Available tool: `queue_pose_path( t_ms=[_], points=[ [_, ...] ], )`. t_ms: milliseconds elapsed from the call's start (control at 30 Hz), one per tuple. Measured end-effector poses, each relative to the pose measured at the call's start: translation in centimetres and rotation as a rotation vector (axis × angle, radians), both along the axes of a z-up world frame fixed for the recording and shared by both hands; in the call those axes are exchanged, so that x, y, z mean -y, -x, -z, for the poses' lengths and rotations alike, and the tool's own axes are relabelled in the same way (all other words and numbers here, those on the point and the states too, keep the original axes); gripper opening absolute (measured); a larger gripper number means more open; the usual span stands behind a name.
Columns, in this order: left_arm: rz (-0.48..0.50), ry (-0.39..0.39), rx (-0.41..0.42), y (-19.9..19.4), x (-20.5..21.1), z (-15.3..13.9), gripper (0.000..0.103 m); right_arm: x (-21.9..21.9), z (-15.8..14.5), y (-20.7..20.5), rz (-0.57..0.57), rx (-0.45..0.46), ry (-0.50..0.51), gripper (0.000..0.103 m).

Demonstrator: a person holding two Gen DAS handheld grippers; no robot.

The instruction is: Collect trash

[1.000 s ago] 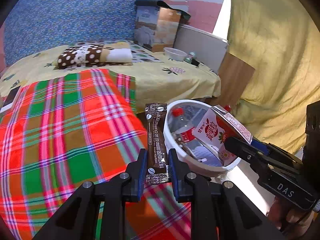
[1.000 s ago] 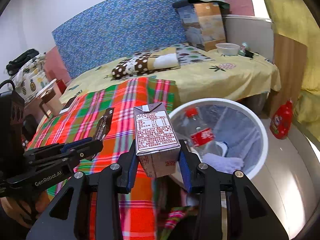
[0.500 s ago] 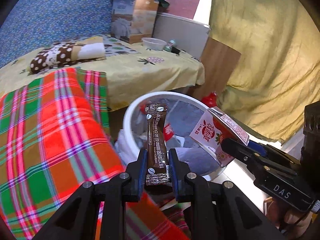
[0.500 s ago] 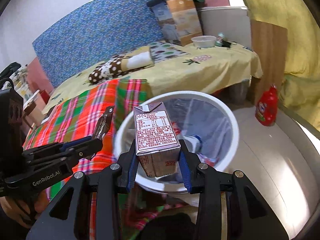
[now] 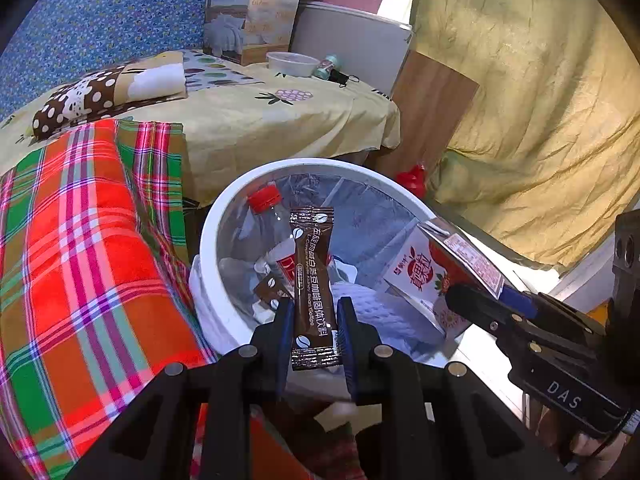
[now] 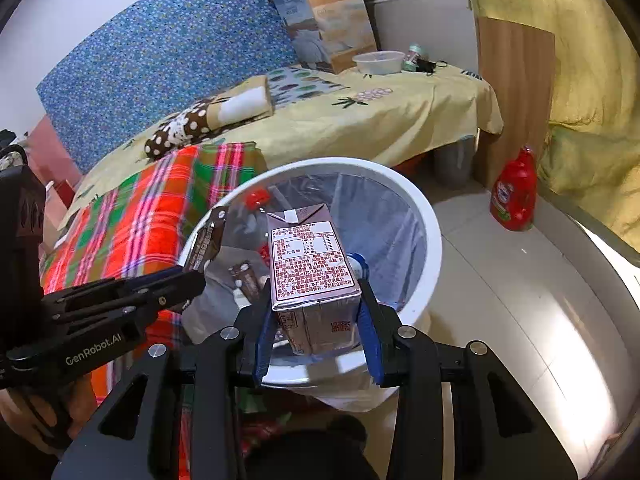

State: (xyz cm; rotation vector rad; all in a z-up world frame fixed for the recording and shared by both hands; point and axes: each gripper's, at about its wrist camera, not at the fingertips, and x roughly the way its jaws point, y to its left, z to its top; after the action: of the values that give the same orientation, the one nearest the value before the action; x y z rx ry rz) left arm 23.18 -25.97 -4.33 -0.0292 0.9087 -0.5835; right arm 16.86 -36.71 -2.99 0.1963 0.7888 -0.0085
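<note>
left gripper (image 5: 314,320): a brown coffee stick sachet (image 5: 313,284) is being pinched upright between the closed jaws, and it's being held over the near rim of the white trash bin (image 5: 208,240). In the right wrist view the same gripper (image 6: 192,280) is being seen from the side, with the sachet (image 6: 206,242) poking up over the bin's left rim (image 6: 434,248).

right gripper (image 6: 316,320): a small drink carton (image 6: 312,268) is being squeezed between the blue pads, nutrition label facing up, and it's being held above the near edge of the bin. From the left wrist view the carton (image 5: 432,272) is being shown with its strawberry print, over the bin's right rim, jaws clamped on it (image 5: 460,300).

inside the bin: a clear plastic bottle with a red cap (image 5: 266,216) is being cradled by the liner, along with another coffee sachet (image 5: 270,286) and something white and crumpled (image 5: 368,308), can't tell what exactly.

around the bin: a plaid blanket (image 5: 80,248) is being draped over the bed's near edge, touching the bin's left side. A red detergent bottle (image 6: 514,192) is being kept on the floor by the wooden board (image 6: 516,92), well apart from the bin.

back of the bed: a polka-dot pillow (image 5: 100,96), a plastic bowl (image 5: 292,63) and a quilt box (image 5: 252,12) are being left near the far corner.
</note>
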Motion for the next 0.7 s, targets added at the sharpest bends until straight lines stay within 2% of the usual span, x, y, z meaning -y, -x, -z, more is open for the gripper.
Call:
queue_pose_path(
  t_ms=[133, 233, 267, 333, 700],
  points=[
    [0.004, 0.011, -0.001, -0.4, 0.5, 0.2, 0.023, 0.7, 0.0, -0.3, 0.012, -0.006, 0.007, 0.040],
    [0.003, 0.030, 0.012, -0.5, 0.4, -0.3, 0.034, 0.8, -0.1, -0.3, 0.014, -0.002, 0.013, 0.041],
    [0.004, 0.035, 0.016, -0.4, 0.2, -0.4, 0.035, 0.8, -0.2, -0.2, 0.019, 0.002, 0.022, 0.045],
    [0.002, 0.037, 0.026, -0.2, 0.0, -0.8, 0.035, 0.9, -0.4, -0.1, 0.026, 0.009, 0.027, 0.049],
    [-0.020, 0.048, 0.050, 2.0, -2.2, -2.4, 0.035, 0.0, -1.8, 1.1, 0.010, 0.046, 0.029, 0.049]
  ],
)
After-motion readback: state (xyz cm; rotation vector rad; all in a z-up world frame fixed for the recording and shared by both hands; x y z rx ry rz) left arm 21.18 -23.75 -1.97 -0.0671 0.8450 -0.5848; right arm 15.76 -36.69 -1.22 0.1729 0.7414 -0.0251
